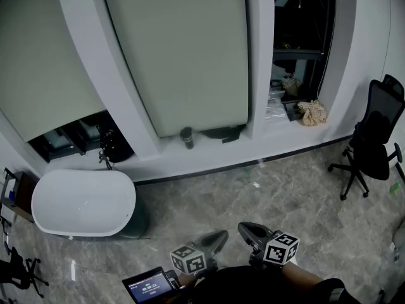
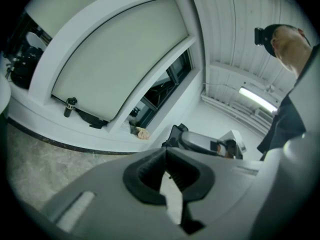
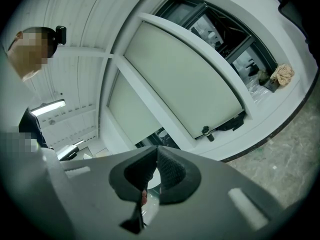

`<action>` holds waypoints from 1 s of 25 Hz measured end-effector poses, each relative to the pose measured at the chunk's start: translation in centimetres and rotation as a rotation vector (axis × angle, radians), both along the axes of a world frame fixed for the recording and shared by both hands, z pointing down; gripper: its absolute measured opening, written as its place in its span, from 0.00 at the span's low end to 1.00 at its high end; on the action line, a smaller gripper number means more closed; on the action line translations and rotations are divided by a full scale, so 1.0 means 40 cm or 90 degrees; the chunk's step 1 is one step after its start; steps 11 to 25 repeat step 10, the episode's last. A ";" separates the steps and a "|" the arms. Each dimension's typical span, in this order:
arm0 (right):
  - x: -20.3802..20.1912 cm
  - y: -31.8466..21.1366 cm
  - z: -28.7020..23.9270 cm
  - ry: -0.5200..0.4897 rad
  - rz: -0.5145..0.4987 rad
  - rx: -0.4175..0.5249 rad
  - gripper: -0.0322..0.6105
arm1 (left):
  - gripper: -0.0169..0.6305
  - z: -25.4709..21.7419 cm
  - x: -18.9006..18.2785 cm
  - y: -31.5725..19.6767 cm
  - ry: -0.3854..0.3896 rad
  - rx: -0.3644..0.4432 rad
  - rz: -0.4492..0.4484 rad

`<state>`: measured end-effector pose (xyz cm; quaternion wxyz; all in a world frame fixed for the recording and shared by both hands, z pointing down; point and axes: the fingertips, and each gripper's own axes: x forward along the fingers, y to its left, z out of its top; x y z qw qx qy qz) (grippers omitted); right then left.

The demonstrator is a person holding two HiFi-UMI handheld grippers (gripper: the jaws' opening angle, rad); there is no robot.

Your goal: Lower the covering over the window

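Left tool [image 1: 216,237] and right tool [image 1: 248,230] clenched, empty, at 6 o'clock; pale fabric roller blind [image 1: 183,56] down at 12 o'clock.

Left gripper [image 1: 217,237] and right gripper [image 1: 244,228]: grey moulded shells, black ribbed pads [image 2: 150,171], and a pale rectangular inset on each jaw. Each carries a white cube [image 1: 188,259] with black square markers. A small lit screen [image 1: 150,285] in a black bezel sits beside the left cube. The person wears a dark top [image 1: 253,287] and a black head camera [image 2: 259,35].
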<state>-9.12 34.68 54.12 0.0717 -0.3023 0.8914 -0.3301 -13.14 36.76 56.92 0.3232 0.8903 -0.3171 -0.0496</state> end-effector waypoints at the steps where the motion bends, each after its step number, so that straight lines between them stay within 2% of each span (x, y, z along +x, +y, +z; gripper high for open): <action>1: -0.001 0.000 -0.001 0.000 0.000 0.000 0.06 | 0.03 -0.001 -0.001 -0.001 0.000 0.001 -0.001; 25: -0.007 -0.013 -0.003 0.005 -0.006 0.002 0.06 | 0.03 0.000 -0.010 -0.013 0.000 -0.003 -0.007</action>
